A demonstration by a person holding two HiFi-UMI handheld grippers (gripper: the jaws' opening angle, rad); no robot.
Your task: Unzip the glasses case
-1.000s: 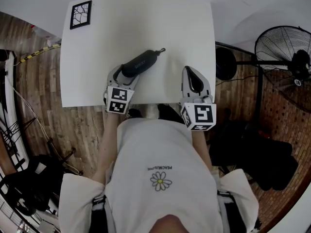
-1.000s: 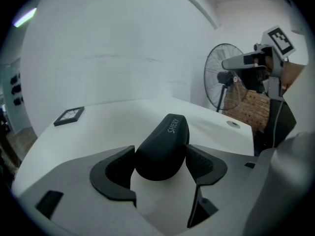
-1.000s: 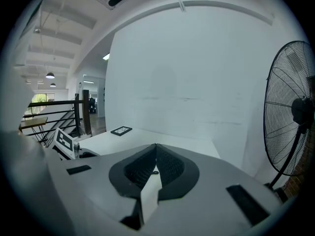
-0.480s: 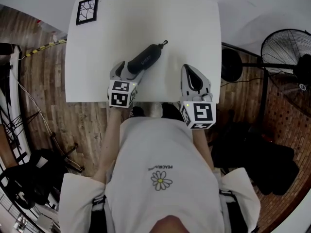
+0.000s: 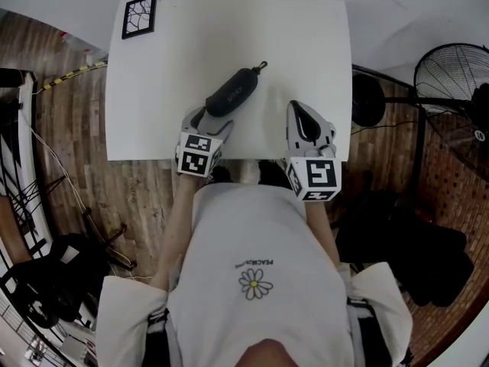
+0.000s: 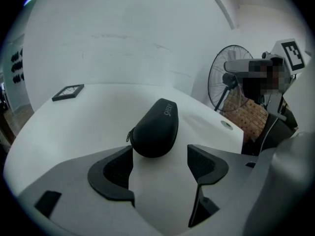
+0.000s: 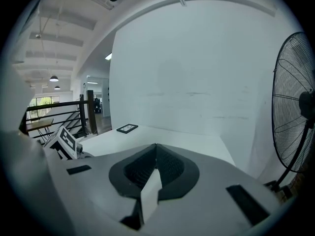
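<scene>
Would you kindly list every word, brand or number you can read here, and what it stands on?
"SHERY", last letters uncertain: on the glasses case.
Shirt print: too small to read.
Marker cubes: square patterns only, no words.

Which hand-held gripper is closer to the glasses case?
Left. The left hand-held gripper has just been opening its jaws, and the near end of the case lies between their tips. The right hand-held gripper is shut, off to the case's right, apart from it.
</scene>
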